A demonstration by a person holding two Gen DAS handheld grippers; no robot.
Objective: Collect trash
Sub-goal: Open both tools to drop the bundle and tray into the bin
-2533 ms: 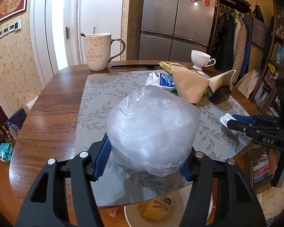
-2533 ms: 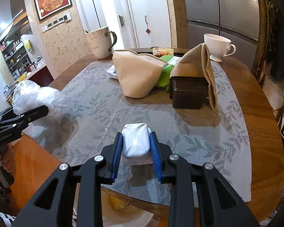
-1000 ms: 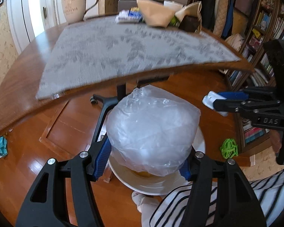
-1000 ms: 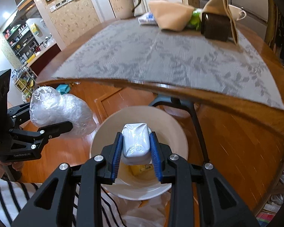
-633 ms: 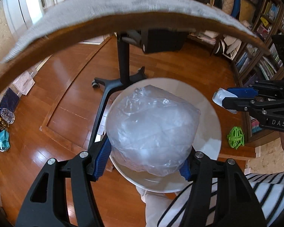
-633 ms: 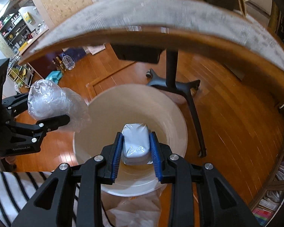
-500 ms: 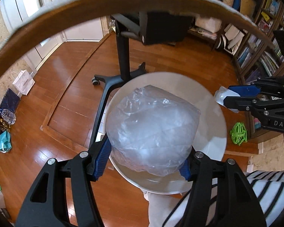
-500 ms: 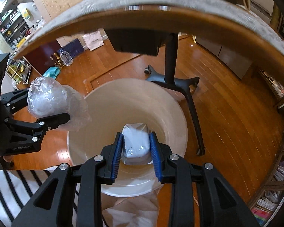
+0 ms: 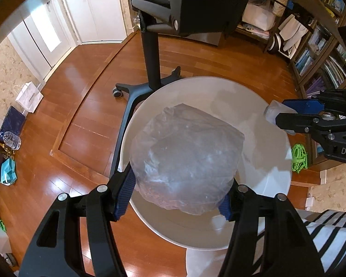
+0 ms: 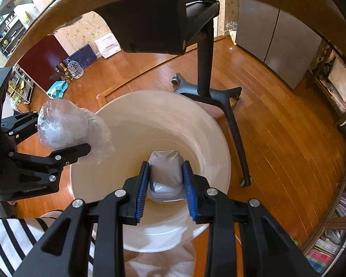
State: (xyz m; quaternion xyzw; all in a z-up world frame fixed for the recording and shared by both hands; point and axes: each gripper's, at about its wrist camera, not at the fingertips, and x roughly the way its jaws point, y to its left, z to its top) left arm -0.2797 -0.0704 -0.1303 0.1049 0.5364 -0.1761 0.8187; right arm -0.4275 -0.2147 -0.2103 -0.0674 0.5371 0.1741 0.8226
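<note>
My left gripper [image 9: 176,198] is shut on a crumpled clear plastic bag [image 9: 186,164] and holds it over the mouth of a round white trash bin [image 9: 274,184] on the floor. My right gripper [image 10: 166,190] is shut on a small silvery foil packet [image 10: 165,173] and holds it inside the bin's opening [image 10: 150,124]. In the right wrist view the left gripper with the plastic bag [image 10: 64,127] is at the bin's left rim. In the left wrist view the right gripper with its packet [image 9: 279,115] is at the bin's right rim.
The table's edge arcs overhead, and its black pedestal leg on castors [image 9: 150,53] stands just behind the bin. Wooden floor lies all around. Bookshelves [image 9: 329,64] stand at the right. Bags and a water bottle [image 10: 75,68] sit on the floor at the left.
Both grippers have dropped from above the table to below its edge and now hang over the bin, still holding their items. The bin fills more of both views.
</note>
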